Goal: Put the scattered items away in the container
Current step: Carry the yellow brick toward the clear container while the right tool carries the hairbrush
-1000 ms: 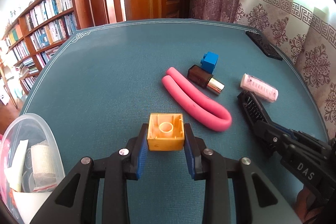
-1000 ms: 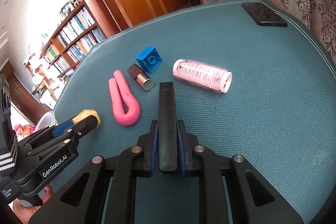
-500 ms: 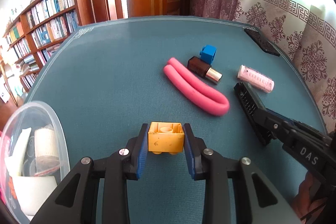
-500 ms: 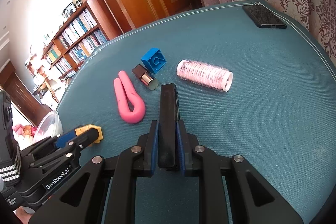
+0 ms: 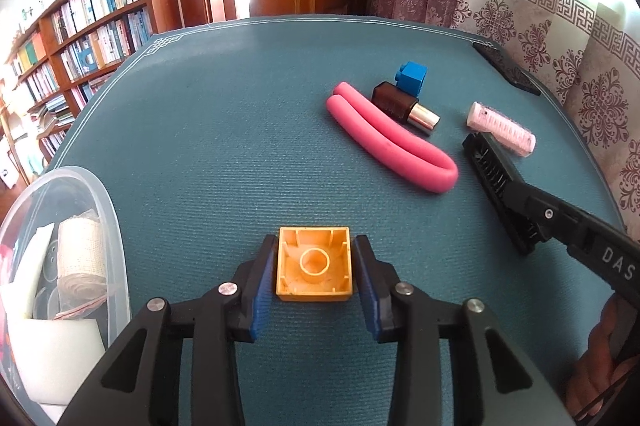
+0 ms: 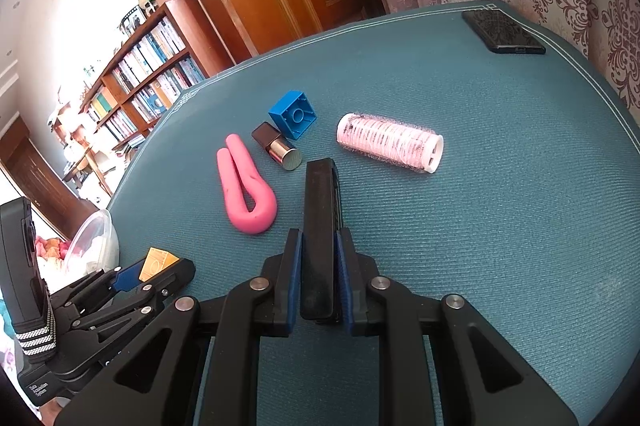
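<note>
1. The left gripper [image 5: 315, 272] reaches level over the teal table [image 5: 208, 146], its two blue-padded fingers pinching the yellow brick [image 5: 314, 268] by its sides, hollow underside toward the camera.
2. The right gripper [image 6: 319, 278] points toward 12 o'clock, fingers pressed onto a black comb [image 6: 319, 226] that juts forward above the cloth — whether its tip touches the table is hard to say.
3. The clear container [image 5: 72, 258] sits at 8 o'clock from the brick in the left view, already holding a bandage roll [image 5: 80, 258] and white pieces.
4. Loose on the table: a bent pink foam roller [image 6: 248, 186], a brown bottle with a silver cap [image 6: 278, 146], a blue brick [image 6: 294, 114] and a pink hair curler [image 6: 390, 142], all toward 12 to 1 o'clock of the comb.
5. Only the right view shows the phone [image 6: 504, 36] flat near the far corner at 1 o'clock; only the left view shows the container's contents — the right view catches just its rim [image 6: 96, 238].
</note>
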Demonstrator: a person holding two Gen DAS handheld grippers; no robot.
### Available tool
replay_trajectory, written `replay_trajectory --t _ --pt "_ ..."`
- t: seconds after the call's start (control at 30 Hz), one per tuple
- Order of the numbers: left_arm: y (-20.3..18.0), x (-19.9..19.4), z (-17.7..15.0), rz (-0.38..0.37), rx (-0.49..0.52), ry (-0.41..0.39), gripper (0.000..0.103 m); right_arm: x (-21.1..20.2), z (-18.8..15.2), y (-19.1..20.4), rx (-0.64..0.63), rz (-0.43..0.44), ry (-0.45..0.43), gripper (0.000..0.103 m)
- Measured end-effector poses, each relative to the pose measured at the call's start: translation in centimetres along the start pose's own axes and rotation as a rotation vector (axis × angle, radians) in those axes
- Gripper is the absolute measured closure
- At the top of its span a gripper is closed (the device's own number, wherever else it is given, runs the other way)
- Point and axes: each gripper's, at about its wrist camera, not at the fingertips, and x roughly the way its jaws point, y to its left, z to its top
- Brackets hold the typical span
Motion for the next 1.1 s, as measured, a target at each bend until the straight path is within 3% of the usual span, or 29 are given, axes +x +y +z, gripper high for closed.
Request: replay_trajectory --t 0.13,0.23,0.47,0.63,1.1 --pt "-0.1 0.0 -0.2 0.01 0.009 -0.008 0.058 0.1 -0.1 0.3 -0.027 -0.016 -0.01 0.084" --pt "0.1 -0.1 -0.1 -0.002 -0.005 -0.004 0.068 0.0 -0.1 0.2 -0.033 -0.015 -0.011 0.084" --pt "0.1 -1.8 -0.3 -0.003 -0.011 -0.036 0.068 -0.7 0.4 -0.5 0.014 0.044 -0.021 0.085" --pt "0.2 -3.5 -0.1 0.036 0.001 -0.081 0.068 -1.5 0.6 -0.2 0.031 0.081 -0.031 0.085" --pt "2.7 -6.2 -0.9 0.096 -0.01 -0.151 0.068 -3.2 -0.1 2.9 0.023 0.125 -0.031 0.085"
